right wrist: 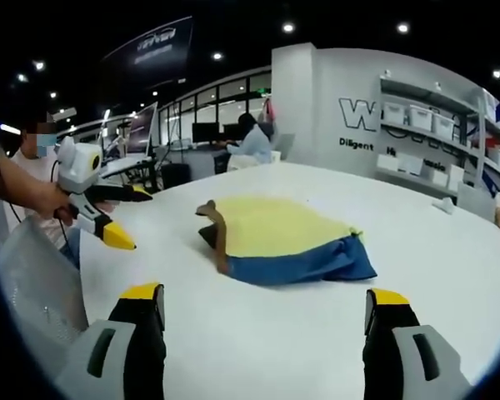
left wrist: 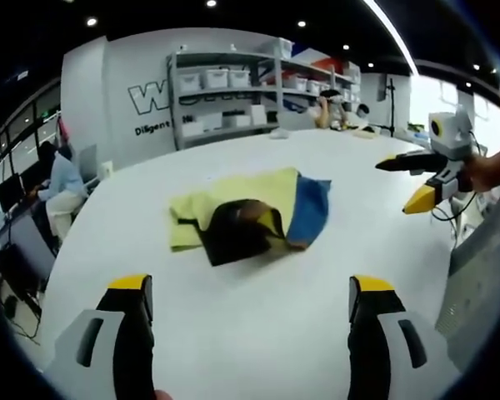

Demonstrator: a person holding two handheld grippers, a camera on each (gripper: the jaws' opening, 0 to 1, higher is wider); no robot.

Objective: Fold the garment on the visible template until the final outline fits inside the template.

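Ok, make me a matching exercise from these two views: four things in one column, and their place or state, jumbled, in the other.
Things:
1. folded yellow, blue and black garment
2. left gripper
3. right gripper
4. white shelving unit with storage bins

States:
A. against the far wall
B. open, seen from the left gripper view
C. lying on the round white table
D. open, seen from the right gripper view

Pairs: 1-C, 2-B, 3-D, 4-A

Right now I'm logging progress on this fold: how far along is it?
Already done: the garment lies folded into a compact yellow, blue and black bundle on the white table. In hand: nothing; the left gripper and right gripper are open, both clear of the cloth. Left: I can't make out a template, so whether the outline fits inside one is unconfirmed.
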